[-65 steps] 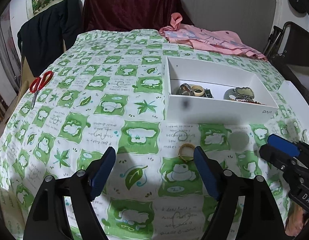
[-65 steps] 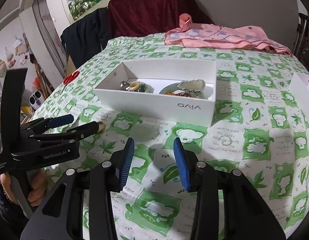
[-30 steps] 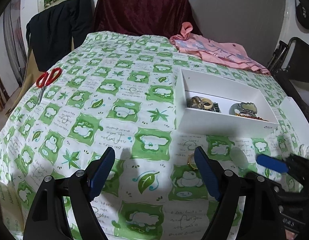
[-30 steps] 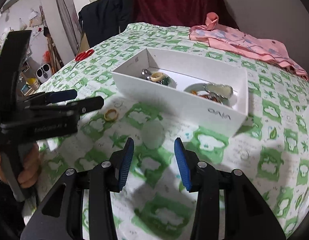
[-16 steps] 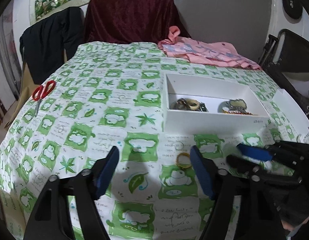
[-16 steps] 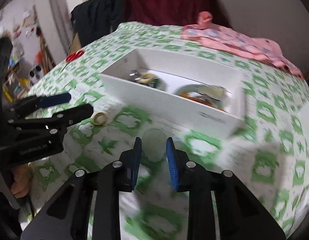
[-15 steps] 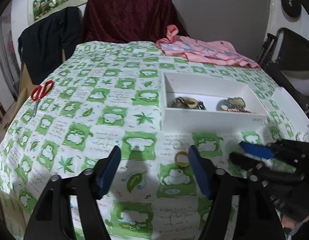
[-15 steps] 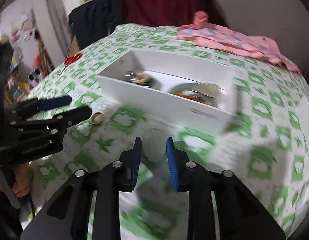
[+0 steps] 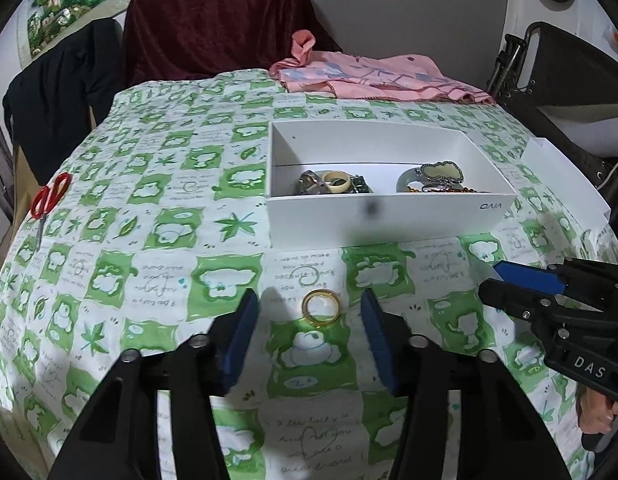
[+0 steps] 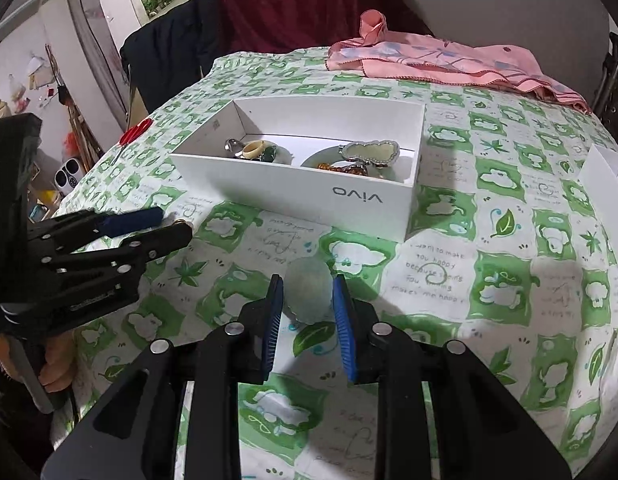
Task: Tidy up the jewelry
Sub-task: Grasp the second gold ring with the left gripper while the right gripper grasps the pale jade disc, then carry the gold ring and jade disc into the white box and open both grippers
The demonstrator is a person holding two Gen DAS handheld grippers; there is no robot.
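A white box (image 9: pixel 389 216) (image 10: pixel 293 188) on the green-patterned cloth holds several rings and a pendant. A gold ring (image 9: pixel 321 306) lies on the cloth in front of the box, between the open jaws of my left gripper (image 9: pixel 309 320). My right gripper (image 10: pixel 307 298) is shut on a pale green jade disc (image 10: pixel 309 292) and holds it just above the cloth, in front of the box. In the left wrist view the right gripper (image 9: pixel 493 282) is at the right, with the disc's pale edge at its tips. In the right wrist view the left gripper (image 10: pixel 169 224) is at the left.
Red scissors (image 9: pixel 49 200) lie at the cloth's left edge. A pink garment (image 9: pixel 369 76) lies at the far side. A second white box piece (image 9: pixel 565 180) sits at the right edge. Dark clothes hang on chairs behind the table.
My right gripper has closed on the jade disc. My left gripper has moved forward so the gold ring lies between its jaws.
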